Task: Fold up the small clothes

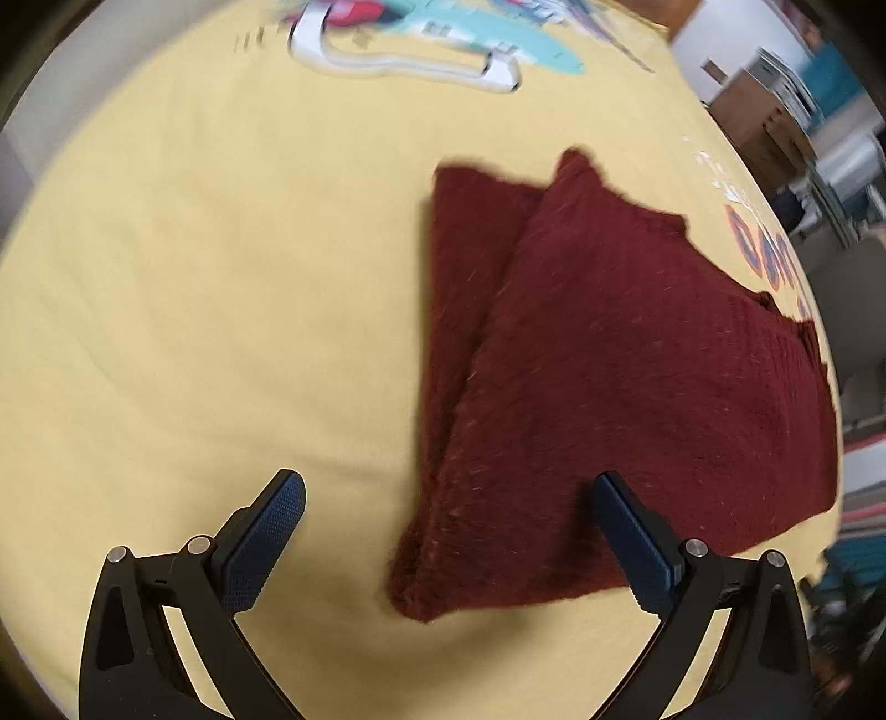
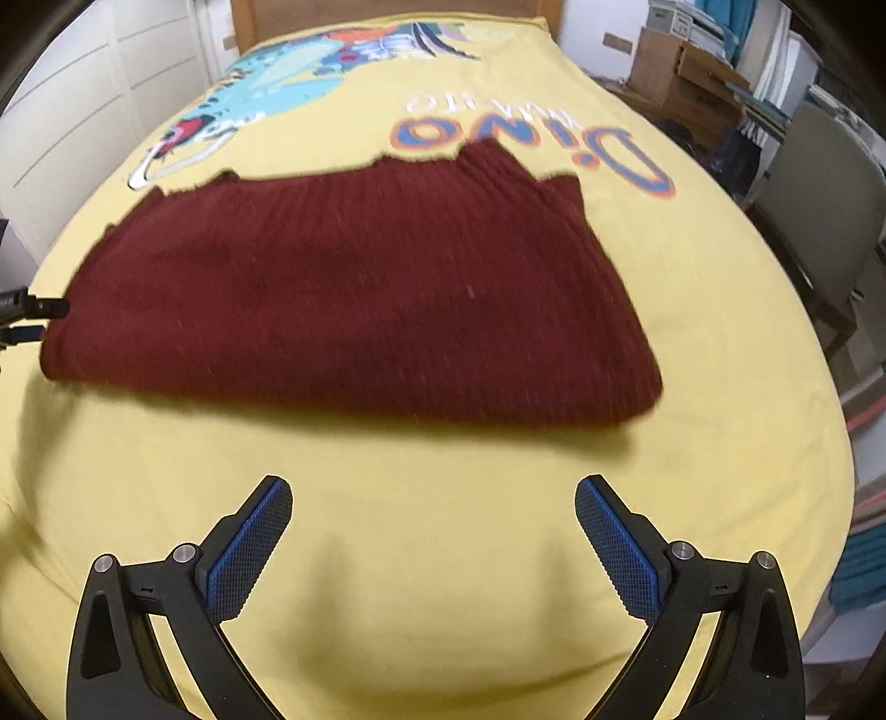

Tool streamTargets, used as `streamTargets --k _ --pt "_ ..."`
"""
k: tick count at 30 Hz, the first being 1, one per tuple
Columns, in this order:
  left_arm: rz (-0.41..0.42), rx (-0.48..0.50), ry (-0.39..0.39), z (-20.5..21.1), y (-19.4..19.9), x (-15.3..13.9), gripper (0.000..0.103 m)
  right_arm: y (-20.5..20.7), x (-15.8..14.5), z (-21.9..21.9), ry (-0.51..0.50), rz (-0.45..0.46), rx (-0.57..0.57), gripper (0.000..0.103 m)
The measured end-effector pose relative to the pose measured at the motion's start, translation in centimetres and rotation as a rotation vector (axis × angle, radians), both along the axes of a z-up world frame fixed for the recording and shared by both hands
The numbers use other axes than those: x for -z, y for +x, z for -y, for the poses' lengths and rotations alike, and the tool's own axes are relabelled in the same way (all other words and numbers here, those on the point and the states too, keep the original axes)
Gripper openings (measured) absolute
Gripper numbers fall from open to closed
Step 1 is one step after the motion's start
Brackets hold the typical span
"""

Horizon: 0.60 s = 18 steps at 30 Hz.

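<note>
lying folded on the yellow bedsheet (image 2: 443, 554) is the dark red knit sweater (image 2: 354, 310), sitting mid-bed w/ its near folded edge running across the right wrist view and its ragged far edge touching the "dino" lettering (image 2: 531, 144) printed on the sheet. in the left wrist view the sweater (image 1: 609, 360) is showing two layers, one flap lying over another, w/ a corner pointing toward the camera between the fingers.

left tongs (image 1: 448, 531) are hanging spread wide, nothing between the blue pads (image 1: 266, 537); right finger is overlapping the sweater's near edge in the frame, but whether it's touching the knit can't be told. left finger is over bare sheet.

right tongs (image 2: 434, 537) are also gaping, released, holding nothing, both pads (image 2: 249, 548) over bare sheet just short of the sweater's front edge, apart from it.

at the far left edge of the right wrist view, black tips of the other gripper are showing next to the sweater's left end.

dino cartoon print (image 2: 277, 72) is sitting toward the head of the bed, wooden headboard (image 2: 387, 11) behind it. cardboard box (image 2: 681, 66) and cluttered shelves are standing off to the right. both views are somewhat blurred.
</note>
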<state>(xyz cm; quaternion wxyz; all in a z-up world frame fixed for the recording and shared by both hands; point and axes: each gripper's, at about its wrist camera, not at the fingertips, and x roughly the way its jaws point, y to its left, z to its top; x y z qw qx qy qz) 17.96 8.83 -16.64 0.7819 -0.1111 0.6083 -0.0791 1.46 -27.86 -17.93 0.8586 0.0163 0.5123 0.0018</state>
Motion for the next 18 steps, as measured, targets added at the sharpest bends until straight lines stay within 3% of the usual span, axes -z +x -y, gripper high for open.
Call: streamTargets --k 3,7,11,13,14,16,18 --pt "-0.025 -0.019 -0.057 0.1 0.1 1.5 0.102 -0.8 1.2 0.7 0.012 -0.038 0.025 0.102" --pt "-0.001 0.075 -0.073 2.3 0.3 1.7 0.102 -1.6 2.1 1.5 0.021 -0.061 0.059 0.102" --pt "-0.018 0.1 -0.073 3.7 0.9 2.3 0.101 -1.9 2.3 1.8 0.025 -0.072 0.078 0.102" --pt "-0.031 0.108 -0.085 4.1 1.1 2.4 0.091 -2.0 2.1 1.9 0.031 -0.063 0.08 0.102" --pt "-0.04 0.122 -0.1 4.4 1.2 2.2 0.073 -2.1 2.0 1.9 0.034 -0.059 0.08 0.102" --pt "-0.062 0.141 -0.113 4.5 1.7 2.0 0.058 -2.1 1.8 2.0 0.038 -0.053 0.084 0.102" --pt "-0.085 0.148 -0.133 4.7 2.0 1.4 0.036 -2.0 1.8 2.1 0.044 -0.048 0.086 0.102"
